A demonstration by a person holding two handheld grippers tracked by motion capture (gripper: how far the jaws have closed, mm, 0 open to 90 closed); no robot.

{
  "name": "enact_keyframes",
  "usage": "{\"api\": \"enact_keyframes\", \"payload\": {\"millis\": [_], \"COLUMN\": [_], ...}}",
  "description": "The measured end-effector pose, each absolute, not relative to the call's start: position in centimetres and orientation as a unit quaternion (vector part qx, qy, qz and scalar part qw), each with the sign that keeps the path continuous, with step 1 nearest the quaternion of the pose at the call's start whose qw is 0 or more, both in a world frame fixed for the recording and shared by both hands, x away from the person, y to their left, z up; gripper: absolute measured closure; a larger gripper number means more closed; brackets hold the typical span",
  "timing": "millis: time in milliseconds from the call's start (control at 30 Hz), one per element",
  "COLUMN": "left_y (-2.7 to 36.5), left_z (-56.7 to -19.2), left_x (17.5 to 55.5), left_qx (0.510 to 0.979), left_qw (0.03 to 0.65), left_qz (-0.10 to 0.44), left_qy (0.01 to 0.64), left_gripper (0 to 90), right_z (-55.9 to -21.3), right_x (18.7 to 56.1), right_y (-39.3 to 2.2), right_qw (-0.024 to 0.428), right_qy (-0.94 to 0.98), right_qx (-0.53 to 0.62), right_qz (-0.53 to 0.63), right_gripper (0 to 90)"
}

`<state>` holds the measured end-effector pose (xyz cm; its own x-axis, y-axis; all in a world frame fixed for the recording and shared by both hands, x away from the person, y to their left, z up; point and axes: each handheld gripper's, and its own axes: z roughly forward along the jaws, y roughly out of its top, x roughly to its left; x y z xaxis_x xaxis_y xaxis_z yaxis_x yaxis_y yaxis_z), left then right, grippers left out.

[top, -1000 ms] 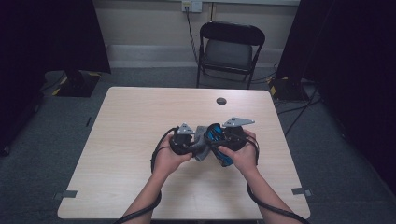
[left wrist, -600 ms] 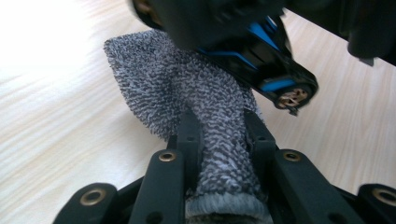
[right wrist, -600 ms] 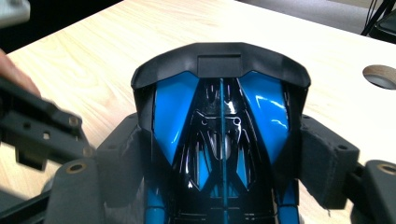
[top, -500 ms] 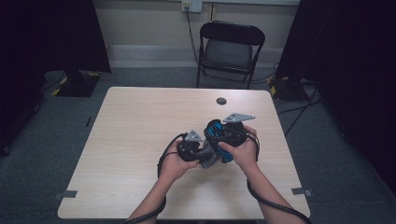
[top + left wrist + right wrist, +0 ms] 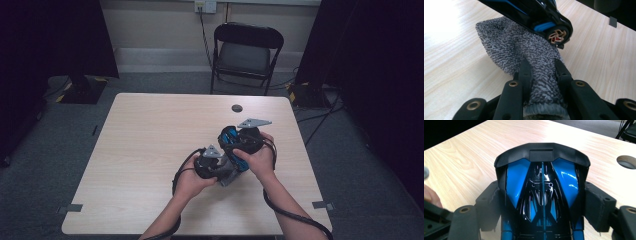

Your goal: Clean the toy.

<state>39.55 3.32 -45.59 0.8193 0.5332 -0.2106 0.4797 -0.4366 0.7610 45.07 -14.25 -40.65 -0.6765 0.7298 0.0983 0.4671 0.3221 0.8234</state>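
A blue and black toy car (image 5: 541, 182) is clamped by its sides between the pads of my right gripper (image 5: 543, 203), rear wing pointing away from the camera. In the high view the car (image 5: 231, 141) is held above the table's right half by the right gripper (image 5: 241, 144). My left gripper (image 5: 542, 63) is shut on a bunched grey terry cloth (image 5: 524, 47). The cloth presses against the underside of the car (image 5: 534, 12), close to a wheel (image 5: 557, 36). Seen from above, the left gripper (image 5: 226, 172) and cloth (image 5: 232, 177) sit just below the car.
The light wooden table (image 5: 150, 140) has a round cable hole (image 5: 237, 108) near its far edge, also seen as the hole (image 5: 627, 161). A black folding chair (image 5: 247, 50) stands beyond the table. Cables trail from both grippers over the near edge.
The left hand has slid to the right and a little toward the near edge with the cloth, closer under the car. The right hand and the car have stayed almost still.
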Motion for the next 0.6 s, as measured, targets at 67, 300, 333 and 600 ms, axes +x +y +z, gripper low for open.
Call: {"api": "enact_keyframes", "payload": {"millis": [67, 300, 333, 600], "left_y": [3.2, 3.0, 2.9, 2.2], "left_z": [-45.8, -46.0, -46.1, -46.4], "left_x": [39.5, 39.3, 39.3, 38.8], "left_qx": [0.846, 0.848, 0.85, 0.856], "left_qw": [0.44, 0.438, 0.435, 0.431], "left_qz": [0.029, 0.027, 0.025, 0.018], "left_qy": [0.301, 0.298, 0.295, 0.285], "left_gripper": [73.1, 73.2, 73.2, 73.2], "right_z": [-40.6, -40.6, -40.6, -40.5], "right_x": [45.1, 45.3, 45.4, 45.6], "right_y": [-14.2, -14.2, -14.2, -14.2], "right_qw": [0.145, 0.142, 0.142, 0.14], "right_qy": [0.798, 0.796, 0.796, 0.792], "right_qx": [0.377, 0.38, 0.381, 0.387], "right_qz": [0.447, 0.449, 0.449, 0.451], "right_gripper": [25.4, 25.4, 25.4, 25.4]}}
